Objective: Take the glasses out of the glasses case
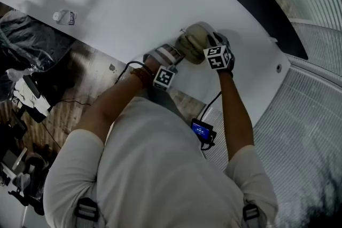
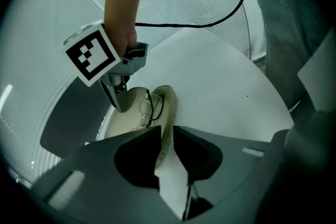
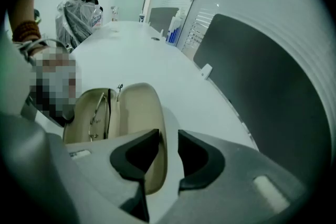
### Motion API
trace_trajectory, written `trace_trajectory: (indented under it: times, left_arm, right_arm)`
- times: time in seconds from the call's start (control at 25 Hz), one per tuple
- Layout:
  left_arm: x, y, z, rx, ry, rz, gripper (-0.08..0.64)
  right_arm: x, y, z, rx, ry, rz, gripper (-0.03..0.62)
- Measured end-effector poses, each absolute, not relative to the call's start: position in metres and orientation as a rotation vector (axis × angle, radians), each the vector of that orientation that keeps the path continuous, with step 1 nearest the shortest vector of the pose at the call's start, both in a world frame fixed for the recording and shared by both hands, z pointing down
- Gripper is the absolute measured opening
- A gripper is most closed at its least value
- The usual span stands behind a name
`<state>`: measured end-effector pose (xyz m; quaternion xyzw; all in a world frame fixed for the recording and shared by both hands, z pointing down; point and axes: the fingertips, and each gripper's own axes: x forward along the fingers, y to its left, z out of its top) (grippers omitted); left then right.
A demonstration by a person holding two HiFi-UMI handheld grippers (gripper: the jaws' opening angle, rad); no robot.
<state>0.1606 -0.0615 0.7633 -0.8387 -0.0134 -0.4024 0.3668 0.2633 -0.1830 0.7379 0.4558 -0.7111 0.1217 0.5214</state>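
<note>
A beige glasses case (image 1: 193,41) lies open on the white table (image 1: 123,13). Thin-framed glasses (image 2: 149,106) rest in one half of the glasses case (image 2: 131,113), folded. My left gripper (image 2: 166,131) reaches in from the near side, and its jaws pinch the case's rim. My right gripper (image 3: 168,139) straddles the rim of the raised lid (image 3: 137,113); a sliver of table shows between the rim and one jaw. The glasses (image 3: 97,113) sit in the half left of that lid. In the head view both marker cubes hide the jaws.
A small bottle (image 1: 64,17) stands far off to the left on the table. The table's edge runs close behind the case, with a dark panel (image 1: 256,2) beyond it. A cable and a small device (image 1: 203,131) hang at the person's right side.
</note>
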Motion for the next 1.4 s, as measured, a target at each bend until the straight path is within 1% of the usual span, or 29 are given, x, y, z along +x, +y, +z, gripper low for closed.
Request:
trace_trajectory:
  times: [0.2, 0.52, 0.64, 0.8, 1.04, 1.4]
  left_arm:
    - [0.163, -0.063, 0.764, -2.153, -0.046, -1.038, 0.067]
    - [0.166, -0.065, 0.765, -2.154, -0.039, -1.049, 0.075]
    - [0.168, -0.067, 0.763, -2.154, -0.036, -1.045, 0.064]
    - [0.166, -0.067, 0.765, -2.151, -0.040, -1.048, 0.064]
    - [0.164, -0.067, 0.767, -2.164, -0.022, -1.061, 0.069]
    - [0.167, -0.066, 0.764, -2.183, -0.002, -1.059, 0.069]
  right_arm:
    - [0.253, -0.178, 0.700, 1.125, -1.771, 0.267, 0.158]
    - [0.217, -0.154, 0.662, 1.100, -1.852, 0.153, 0.161]
    - [0.199, -0.146, 0.651, 1.075, -1.887, 0.114, 0.160]
    - [0.179, -0.135, 0.664, 0.965, -1.903, 0.098, 0.160]
    - [0.167, -0.127, 0.704, 0.757, -1.865, 0.113, 0.160]
    - [0.173, -0.123, 0.743, 0.613, -1.814, 0.170, 0.160]
